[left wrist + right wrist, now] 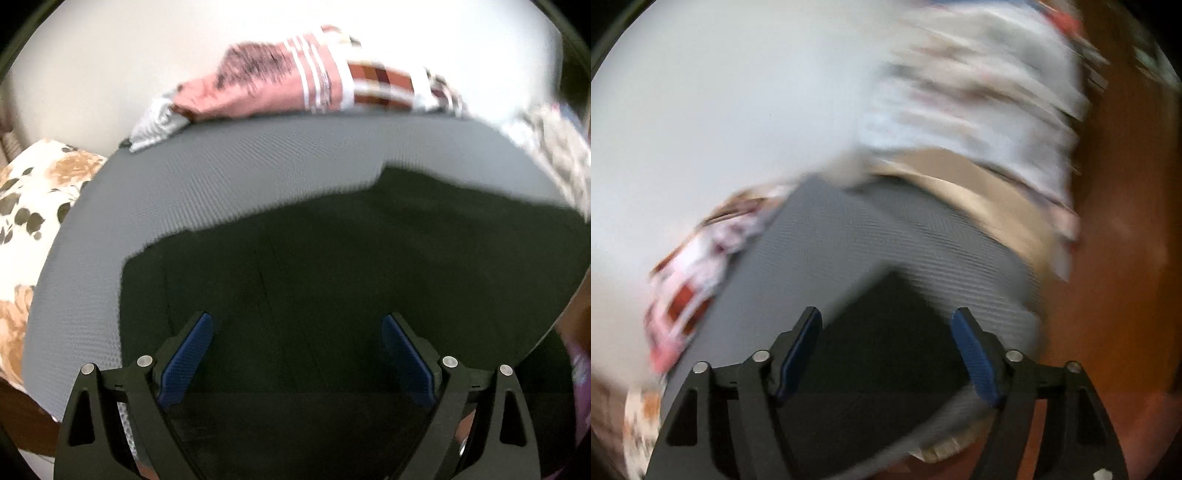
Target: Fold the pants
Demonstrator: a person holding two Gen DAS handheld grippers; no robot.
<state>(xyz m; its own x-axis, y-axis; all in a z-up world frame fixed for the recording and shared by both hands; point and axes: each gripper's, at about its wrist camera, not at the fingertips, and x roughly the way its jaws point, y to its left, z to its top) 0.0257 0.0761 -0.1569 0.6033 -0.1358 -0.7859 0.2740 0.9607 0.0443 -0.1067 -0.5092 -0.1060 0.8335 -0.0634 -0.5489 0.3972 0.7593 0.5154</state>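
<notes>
Dark pants (pixel 332 266) lie flat on a grey textured mat (pixel 229 173). In the left wrist view my left gripper (pixel 297 325) is open, its blue pads (pixel 192 350) wide apart just above the pants, holding nothing. In the blurred right wrist view my right gripper (pixel 886 321) is open over a corner of the same dark pants (pixel 882 332) on the grey mat (pixel 849 236), with nothing between the pads (pixel 975 354).
A pile of pink, striped and plaid clothes (pixel 314 81) lies along the mat's far edge. Floral fabric (pixel 33 192) lies to the left. In the right wrist view, light patterned cloth (pixel 979 92) and beige cloth (pixel 990 199) lie beyond the mat; a brown wooden surface (pixel 1126 221) lies to the right.
</notes>
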